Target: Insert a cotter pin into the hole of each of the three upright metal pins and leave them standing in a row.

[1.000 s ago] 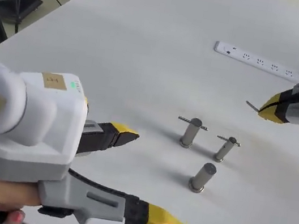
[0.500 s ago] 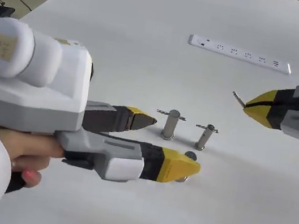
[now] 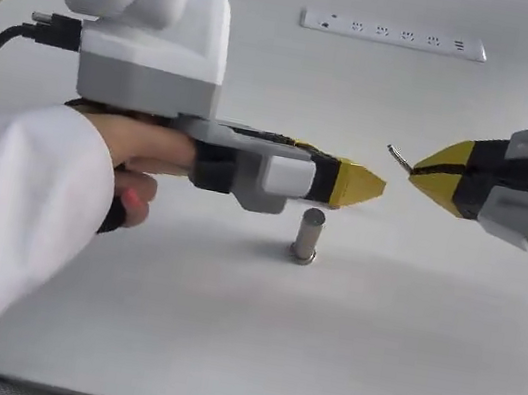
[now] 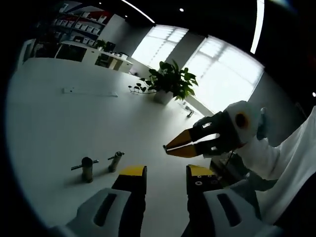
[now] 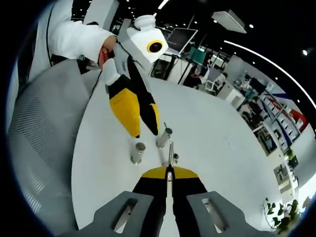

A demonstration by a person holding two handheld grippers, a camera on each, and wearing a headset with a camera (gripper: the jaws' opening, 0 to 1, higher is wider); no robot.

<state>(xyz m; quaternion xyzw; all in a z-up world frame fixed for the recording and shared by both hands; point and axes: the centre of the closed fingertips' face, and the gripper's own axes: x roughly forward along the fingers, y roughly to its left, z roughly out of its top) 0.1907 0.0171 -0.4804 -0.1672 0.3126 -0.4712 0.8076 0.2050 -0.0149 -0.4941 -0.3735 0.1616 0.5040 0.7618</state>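
Observation:
One bare metal pin (image 3: 308,235) stands upright on the white table (image 3: 221,332), just below my left gripper (image 3: 367,186). That gripper is open with nothing between its jaws (image 4: 165,173). Ahead of it in the left gripper view stand two pins with cotter pins through them (image 4: 87,168) (image 4: 115,160); in the head view the left gripper hides them. My right gripper (image 3: 415,172) is shut on a thin cotter pin (image 3: 398,157), its tip facing the left gripper's tips a short way apart. In the right gripper view the cotter pin (image 5: 170,155) points over the bare pin (image 5: 138,152) and its neighbours.
A white power strip (image 3: 393,34) lies at the far side of the table. A potted plant (image 4: 170,81) stands beyond it at the table's far end. A person's white sleeve (image 3: 7,215) covers the near left.
My left gripper has swung right and forward over the pins, now covering the two fitted ones. The right gripper with the cotter pin sits closer to the left gripper's tips. The head camera also shifted.

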